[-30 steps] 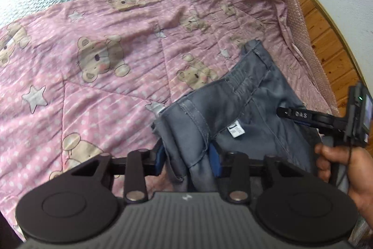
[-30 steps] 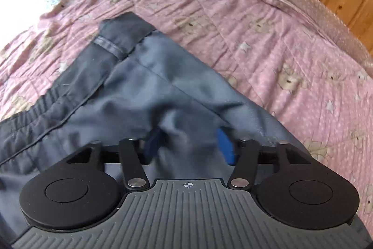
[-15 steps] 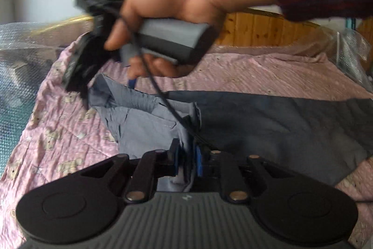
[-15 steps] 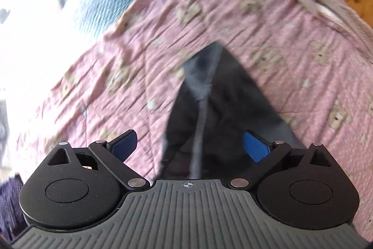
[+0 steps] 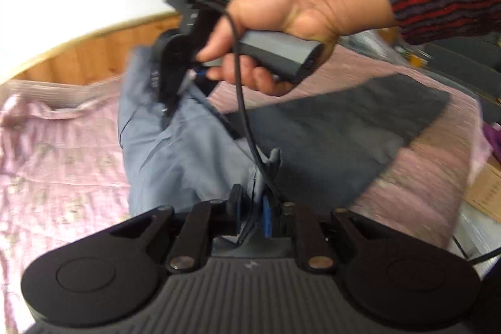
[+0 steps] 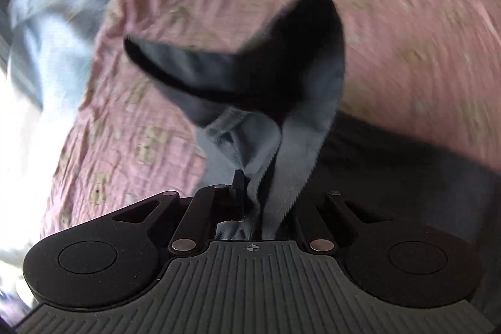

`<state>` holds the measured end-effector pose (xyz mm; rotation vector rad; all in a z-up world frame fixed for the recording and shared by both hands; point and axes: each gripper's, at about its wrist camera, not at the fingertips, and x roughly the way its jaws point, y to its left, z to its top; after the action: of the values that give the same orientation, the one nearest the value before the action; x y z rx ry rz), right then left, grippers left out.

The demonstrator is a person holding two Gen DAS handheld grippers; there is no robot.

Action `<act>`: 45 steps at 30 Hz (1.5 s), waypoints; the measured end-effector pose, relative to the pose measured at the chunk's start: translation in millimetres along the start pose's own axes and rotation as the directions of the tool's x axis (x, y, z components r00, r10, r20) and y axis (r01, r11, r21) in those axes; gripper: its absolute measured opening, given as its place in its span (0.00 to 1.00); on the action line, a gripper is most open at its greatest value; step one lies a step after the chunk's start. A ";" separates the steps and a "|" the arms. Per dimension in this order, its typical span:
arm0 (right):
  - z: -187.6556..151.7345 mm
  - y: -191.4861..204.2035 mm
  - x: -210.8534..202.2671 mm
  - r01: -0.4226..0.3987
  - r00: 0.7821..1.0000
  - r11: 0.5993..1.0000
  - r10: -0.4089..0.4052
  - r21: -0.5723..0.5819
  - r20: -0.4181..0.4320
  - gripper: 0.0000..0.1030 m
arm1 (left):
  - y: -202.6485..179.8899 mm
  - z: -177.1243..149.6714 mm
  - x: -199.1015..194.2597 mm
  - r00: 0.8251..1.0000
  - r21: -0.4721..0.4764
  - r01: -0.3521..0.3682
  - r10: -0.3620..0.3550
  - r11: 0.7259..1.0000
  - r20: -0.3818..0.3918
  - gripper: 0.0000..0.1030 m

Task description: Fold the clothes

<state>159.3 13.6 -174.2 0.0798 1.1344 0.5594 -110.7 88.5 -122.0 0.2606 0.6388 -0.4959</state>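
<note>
Left wrist: right hand (image 5: 281, 30) holds right tool (image 5: 175, 89) above trousers (image 5: 188, 158)

Matt grey cloth trousers (image 5: 188, 165), crinkled pink cotton quilt (image 5: 56, 158), varnished wood headboard (image 5: 90, 58).

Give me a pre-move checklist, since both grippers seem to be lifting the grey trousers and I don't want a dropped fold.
1. Left gripper shut on grey trousers: ok.
2. Right gripper shut on the trousers: ok, fabric bunched between its fingers.
3. Trouser legs lying flat on the pink blanket: ok in the left wrist view.
4. Cable clear of the left gripper: not ok, it hangs down to the fingers.
5. Waistband edges aligned: cannot tell, blurred.
</note>
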 end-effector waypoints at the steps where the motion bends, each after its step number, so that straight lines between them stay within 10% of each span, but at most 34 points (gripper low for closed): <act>1: -5.0 -9.6 -0.8 -0.009 1.000 1.000 0.009 0.030 0.015 0.06 | -2.7 -1.6 4.7 1.000 0.010 0.020 -0.020 1.000 -0.019 0.13; 8: -40.0 -76.6 -6.3 -0.085 0.991 0.969 0.057 0.231 0.123 0.12 | 10.7 -6.8 5.5 0.989 -0.029 0.108 -0.111 0.994 -0.102 0.22; 12: -57.7 -111.6 -13.7 -0.115 0.980 0.939 0.054 0.324 0.189 0.43 | 40.5 -5.8 -18.5 0.982 -0.131 0.138 -0.153 0.982 -0.109 0.23; 14: -53.4 -106.4 -41.7 0.011 0.971 0.963 -0.074 0.268 0.227 0.50 | 65.9 -12.6 -27.5 0.988 -0.264 0.065 -0.098 0.962 -0.117 0.33; 17: -45.0 -91.0 -76.5 0.226 0.933 0.966 -0.253 0.129 0.257 0.50 | 113.4 -36.8 -21.6 0.985 -0.558 -0.099 0.004 0.824 -0.170 0.46; 19: -34.8 -69.6 -96.6 0.347 0.892 0.937 -0.339 0.028 0.299 0.51 | 133.7 -51.2 -4.6 0.983 -0.686 -0.116 -0.017 0.718 -0.185 0.46; 21: -18.1 -39.6 -107.5 0.415 0.864 0.907 -0.369 -0.067 0.343 0.51 | 137.6 -54.0 20.0 0.983 -0.737 -0.087 -0.060 0.671 -0.171 0.46; 24: 22.2 19.6 -99.8 0.377 0.897 0.892 -0.284 -0.248 0.338 0.58 | 136.4 -52.6 51.9 0.980 -0.794 -0.017 -0.148 0.608 -0.135 0.46; 26: 46.0 54.0 -72.1 0.311 0.941 0.871 -0.225 -0.380 0.254 0.69 | 129.2 -45.6 60.1 0.980 -0.791 -0.019 -0.146 0.611 -0.136 0.29; 30: 77.8 91.6 12.5 0.259 0.960 0.777 -0.275 -0.574 0.060 0.78 | 90.4 -13.0 49.4 0.990 -0.650 -0.046 -0.051 0.759 -0.129 0.09; 32: 83.4 85.8 50.2 0.188 0.948 0.772 -0.303 -0.607 -0.092 0.58 | 72.7 -2.2 44.0 0.994 -0.603 -0.015 -0.053 0.797 -0.095 0.00; 33: 88.3 82.1 64.3 0.165 0.937 0.774 -0.316 -0.612 -0.147 0.14 | 64.4 -0.8 43.4 0.994 -0.593 0.009 -0.073 0.805 -0.083 0.00; 36: 119.1 64.3 71.2 0.197 0.926 0.808 -0.339 -0.555 -0.165 0.13 | 40.6 -10.7 49.7 0.988 -0.558 0.008 -0.092 0.830 -0.123 0.00; 41: 161.7 44.5 40.2 0.211 0.967 0.925 -0.244 -0.316 -0.070 0.00 | 65.0 -25.4 36.6 0.989 -0.633 0.016 -0.104 0.774 -0.102 0.03; 45: 152.4 61.1 30.0 0.179 0.973 0.900 -0.222 -0.398 -0.063 0.05 | 111.1 -34.2 14.9 0.999 -0.741 -0.011 -0.029 0.671 -0.040 0.53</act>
<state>278.2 113.1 -112.3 -0.4142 1.0999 0.5995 -60.2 190.8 -148.9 -0.5209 0.8421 -0.1996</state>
